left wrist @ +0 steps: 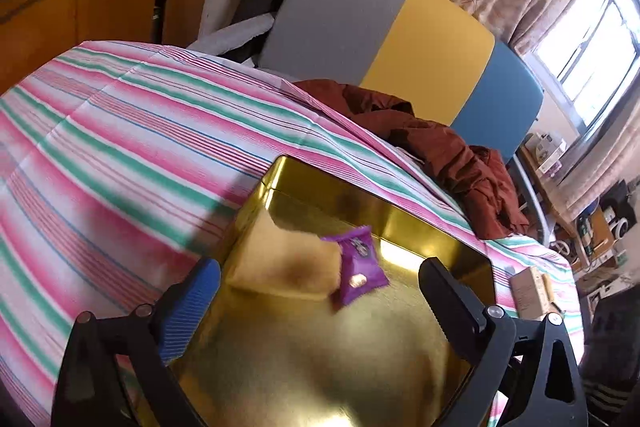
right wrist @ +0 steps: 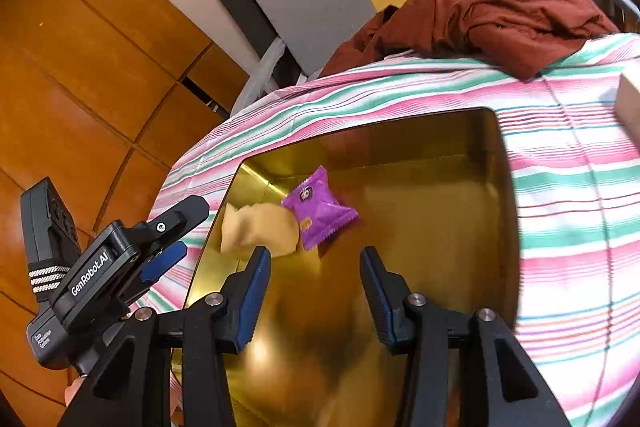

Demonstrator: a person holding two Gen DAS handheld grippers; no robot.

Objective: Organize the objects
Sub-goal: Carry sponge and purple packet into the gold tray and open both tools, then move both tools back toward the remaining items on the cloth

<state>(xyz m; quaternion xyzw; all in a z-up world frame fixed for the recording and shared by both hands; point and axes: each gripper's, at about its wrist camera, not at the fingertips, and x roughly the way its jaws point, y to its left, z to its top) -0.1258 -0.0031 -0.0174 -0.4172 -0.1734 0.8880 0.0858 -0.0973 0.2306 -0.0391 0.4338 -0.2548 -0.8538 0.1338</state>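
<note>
A gold metal tin (left wrist: 420,227) (right wrist: 460,131) stands open on the striped tablecloth. Inside it lie a purple snack packet (left wrist: 360,267) (right wrist: 320,213) and a pale yellow packet (left wrist: 288,263) (right wrist: 260,229), touching each other. My left gripper (left wrist: 320,279) is open and empty, fingers spread wide over the tin's near side. My right gripper (right wrist: 316,259) is open and empty above the tin, just short of the two packets. The left gripper also shows in the right wrist view (right wrist: 176,231) at the tin's left edge.
A dark red cloth (left wrist: 440,147) (right wrist: 500,15) is heaped at the table's far edge. A small cardboard box (left wrist: 532,291) (right wrist: 630,95) lies right of the tin. A grey, yellow and blue board (left wrist: 400,43) leans behind the table. Wooden floor (right wrist: 80,67) is on the left.
</note>
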